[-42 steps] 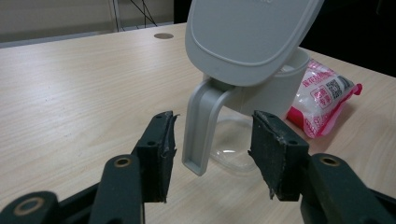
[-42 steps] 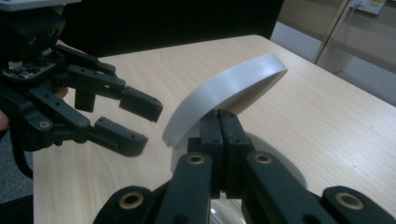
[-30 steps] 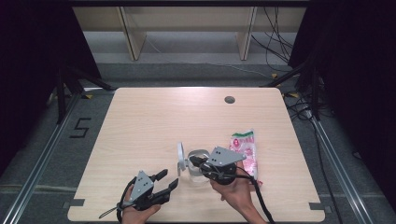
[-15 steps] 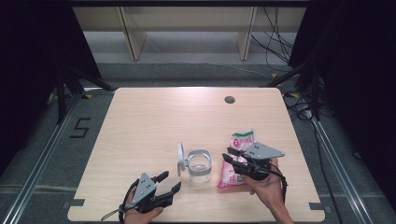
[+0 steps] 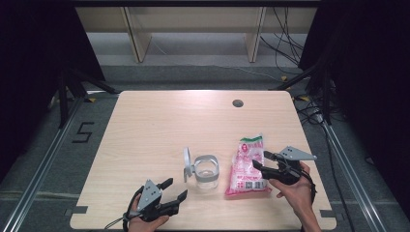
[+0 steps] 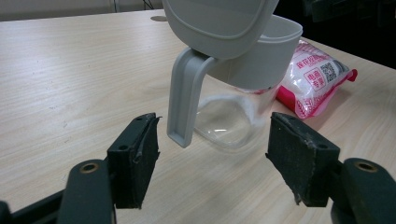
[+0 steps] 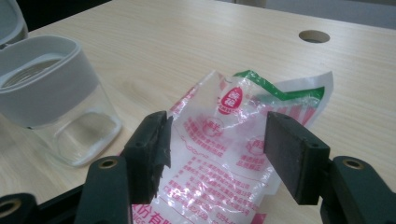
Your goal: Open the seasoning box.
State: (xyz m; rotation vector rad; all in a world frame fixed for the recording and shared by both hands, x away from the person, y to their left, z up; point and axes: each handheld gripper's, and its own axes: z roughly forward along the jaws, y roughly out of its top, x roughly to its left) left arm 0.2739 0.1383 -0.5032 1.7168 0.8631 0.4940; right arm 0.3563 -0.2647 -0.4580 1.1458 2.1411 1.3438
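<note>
High view is showing the clear container (image 5: pixel 207 171) standing near the middle of the tabletop (image 5: pixel 159 121), its grey lid (image 5: pixel 186 164) flipped up on its left side, and the pink bag (image 5: pixel 249 166) lying just beside it on the right. Right tongs (image 5: pixel 258 162) are hovering at the bag's right edge; their jaws have just been opening, pads apart, with the bag lying beneath them and not pinched. Left tongs (image 5: pixel 174 189) are sitting near the front edge, also just opening, gripping nothing, facing the container.
</note>
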